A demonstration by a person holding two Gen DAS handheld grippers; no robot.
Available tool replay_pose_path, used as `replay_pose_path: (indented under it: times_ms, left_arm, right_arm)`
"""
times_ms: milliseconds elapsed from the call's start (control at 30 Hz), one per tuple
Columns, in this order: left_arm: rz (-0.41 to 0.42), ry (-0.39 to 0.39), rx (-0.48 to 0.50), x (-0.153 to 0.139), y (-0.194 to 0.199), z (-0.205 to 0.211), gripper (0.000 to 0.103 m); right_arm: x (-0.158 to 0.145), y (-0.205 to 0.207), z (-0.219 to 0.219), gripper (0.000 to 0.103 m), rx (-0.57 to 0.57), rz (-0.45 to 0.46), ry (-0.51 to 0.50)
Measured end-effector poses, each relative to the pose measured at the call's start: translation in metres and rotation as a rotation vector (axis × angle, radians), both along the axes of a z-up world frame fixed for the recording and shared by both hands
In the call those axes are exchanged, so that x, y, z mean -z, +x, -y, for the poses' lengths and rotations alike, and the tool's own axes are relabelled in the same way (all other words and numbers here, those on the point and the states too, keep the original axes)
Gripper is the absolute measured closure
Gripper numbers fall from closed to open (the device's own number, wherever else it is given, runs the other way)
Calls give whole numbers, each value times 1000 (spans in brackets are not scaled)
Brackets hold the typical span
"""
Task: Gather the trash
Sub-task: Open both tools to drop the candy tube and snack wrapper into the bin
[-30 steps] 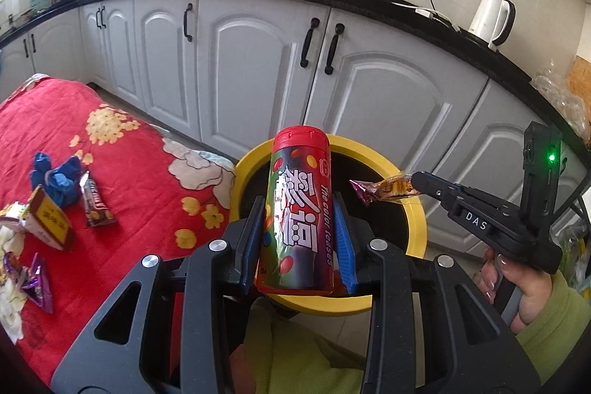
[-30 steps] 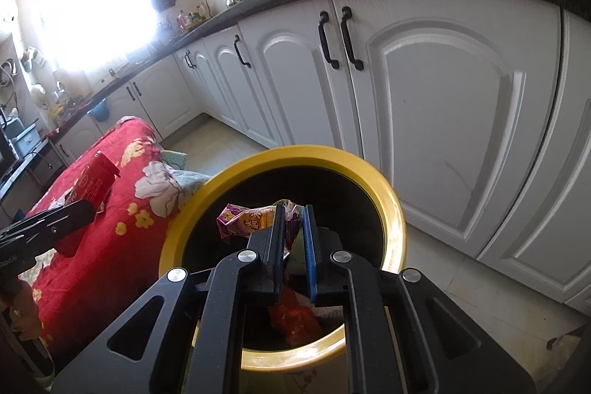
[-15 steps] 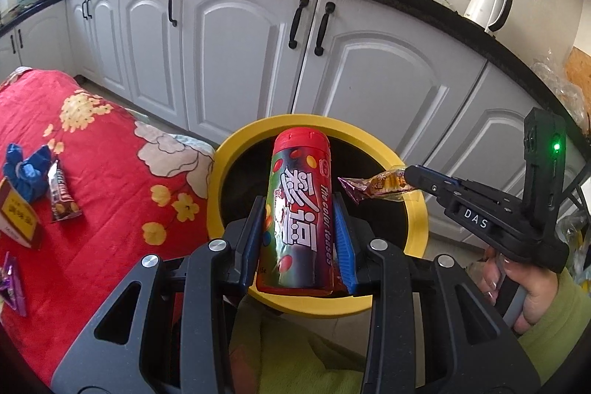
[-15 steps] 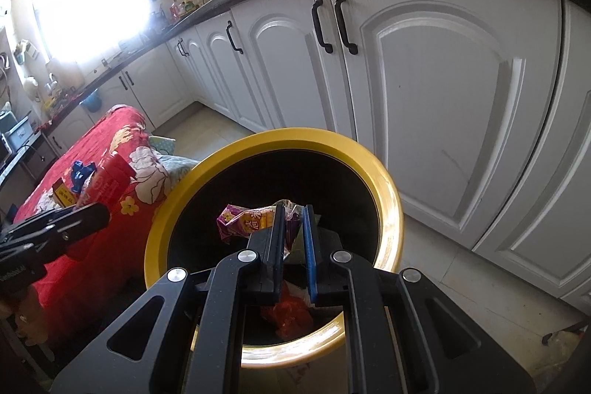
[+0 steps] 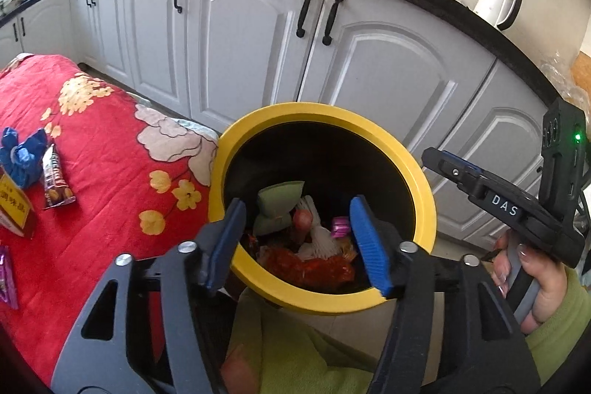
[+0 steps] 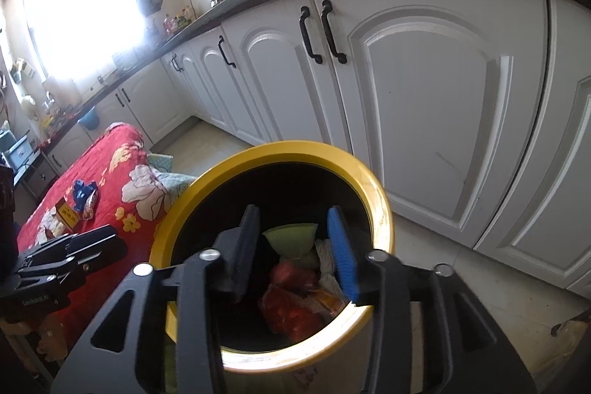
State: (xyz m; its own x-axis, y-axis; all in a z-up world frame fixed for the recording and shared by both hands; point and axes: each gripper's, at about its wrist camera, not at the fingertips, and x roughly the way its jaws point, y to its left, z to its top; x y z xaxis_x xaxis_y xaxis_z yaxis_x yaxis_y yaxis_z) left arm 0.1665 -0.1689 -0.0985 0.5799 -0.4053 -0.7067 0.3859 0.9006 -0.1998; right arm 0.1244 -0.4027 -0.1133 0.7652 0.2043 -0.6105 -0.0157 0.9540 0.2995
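Observation:
The yellow-rimmed bin (image 5: pixel 417 180) stands on the floor under both grippers and holds several pieces of trash, among them a green wrapper (image 5: pixel 279 205), a red wrapper (image 5: pixel 306 266) and a small purple wrapper (image 5: pixel 340 226). My left gripper (image 5: pixel 297 202) hangs over the bin's mouth. Its jaws are opening and nothing is between them. My right gripper (image 6: pixel 293 211) is also above the bin (image 6: pixel 380 205). Its jaws are opening too and hold nothing. It shows from the side (image 5: pixel 437 157) in the left wrist view.
To the left is a table with a red floral cloth (image 5: pixel 110 172). On it lie a blue crumpled piece (image 5: pixel 24 154), a chocolate bar wrapper (image 5: pixel 55 178), a yellow box (image 5: pixel 13 209) and a purple wrapper (image 5: pixel 7 277). White cabinets (image 5: pixel 369 69) stand behind the bin, and a kettle (image 5: pixel 496 4) is on the counter.
Both grippers have opened. The red candy tube has left the left jaws and the wrapper has left the right jaws. The left gripper has sunk slightly toward the bin.

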Motion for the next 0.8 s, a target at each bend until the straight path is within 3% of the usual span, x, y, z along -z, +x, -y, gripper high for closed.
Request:
replay_pose_path:
  times_ms: [200,400,800]
  left_arm:
    - [19,-21,-44,-8,-4,-14,11]
    - [53,-18,-100,-20,-11,-31,11]
    - [139,-2,-204,-45,-31,-69,11]
  right_arm:
    - [-9,-4,-5,40,2,30,-9]
    - [-25,-11,-15,23,2,88,-30]
    - [-57,-24,-52,20,-100,187,-49]
